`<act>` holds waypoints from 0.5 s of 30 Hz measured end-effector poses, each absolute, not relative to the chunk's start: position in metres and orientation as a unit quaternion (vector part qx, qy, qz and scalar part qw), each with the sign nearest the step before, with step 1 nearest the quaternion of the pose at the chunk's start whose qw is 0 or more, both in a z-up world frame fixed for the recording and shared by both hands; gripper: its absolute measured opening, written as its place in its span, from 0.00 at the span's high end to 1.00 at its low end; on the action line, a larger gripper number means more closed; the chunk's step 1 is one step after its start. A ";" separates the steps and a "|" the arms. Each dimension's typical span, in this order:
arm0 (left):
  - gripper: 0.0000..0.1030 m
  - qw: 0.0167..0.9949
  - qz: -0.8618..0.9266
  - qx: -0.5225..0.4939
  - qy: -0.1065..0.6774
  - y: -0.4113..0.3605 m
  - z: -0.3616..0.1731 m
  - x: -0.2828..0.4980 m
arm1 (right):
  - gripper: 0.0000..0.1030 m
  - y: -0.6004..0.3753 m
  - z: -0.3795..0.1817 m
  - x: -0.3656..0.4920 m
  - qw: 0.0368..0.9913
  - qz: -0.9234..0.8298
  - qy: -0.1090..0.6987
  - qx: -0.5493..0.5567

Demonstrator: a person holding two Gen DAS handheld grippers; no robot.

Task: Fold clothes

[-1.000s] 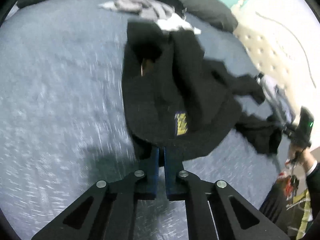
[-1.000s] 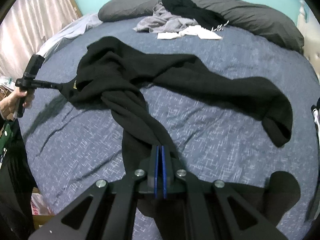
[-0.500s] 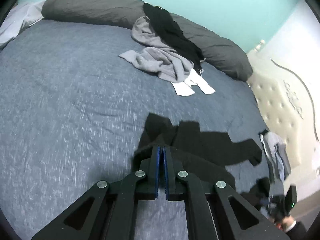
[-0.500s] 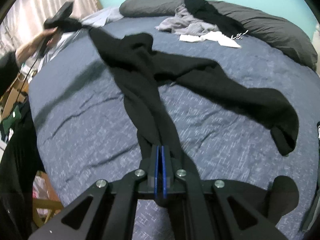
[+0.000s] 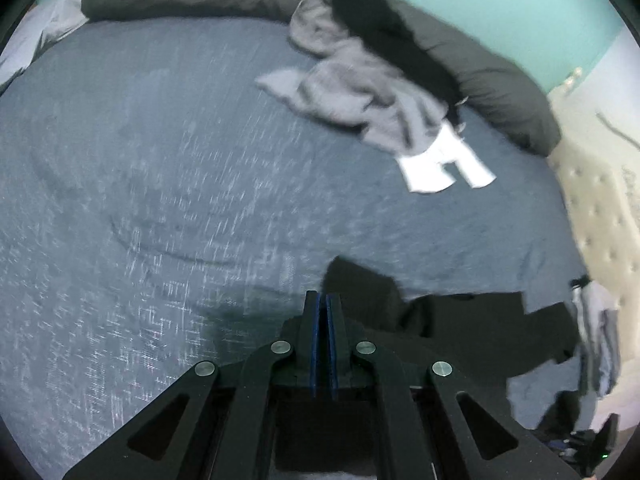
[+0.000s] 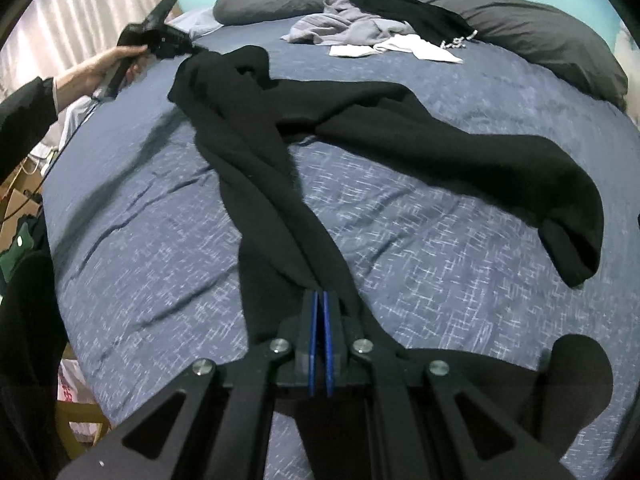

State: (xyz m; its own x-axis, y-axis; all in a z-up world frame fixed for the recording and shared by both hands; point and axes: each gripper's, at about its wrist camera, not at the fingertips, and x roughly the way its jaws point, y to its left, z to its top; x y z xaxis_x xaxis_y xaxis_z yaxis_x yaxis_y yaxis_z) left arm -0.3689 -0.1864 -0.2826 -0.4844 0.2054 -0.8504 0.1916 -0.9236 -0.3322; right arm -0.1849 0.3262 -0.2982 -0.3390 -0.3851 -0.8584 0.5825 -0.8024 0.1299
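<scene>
While both grippers stay clamped on the black sweater (image 6: 304,152), stretched twisted across the blue bedspread (image 6: 440,280), left gripper (image 6: 192,50) far, right gripper (image 6: 321,300) near, the rope-like twist could set into creases if laid down now.

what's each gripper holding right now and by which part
Both grip the black garment, likely a sweater. The left gripper pinches one end, lifted off the bed; the right gripper clamps the bunched fabric at the opposite end. Exact parts can't be told.
</scene>
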 end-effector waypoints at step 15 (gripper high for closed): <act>0.46 0.086 0.854 -0.469 -0.206 -0.214 -0.255 -0.268 | 0.97 0.329 -0.303 -0.193 0.283 -0.816 0.072 0.499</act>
State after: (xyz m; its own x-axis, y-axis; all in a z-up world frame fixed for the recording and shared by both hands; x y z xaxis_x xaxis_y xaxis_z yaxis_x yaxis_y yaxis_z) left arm -0.2678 -0.2140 -0.2554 -0.5447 0.3392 -0.7670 0.0467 -0.9009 -0.4315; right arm -0.1930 0.3294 -0.3026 -0.3418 -0.3906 -0.8547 0.5346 -0.8288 0.1650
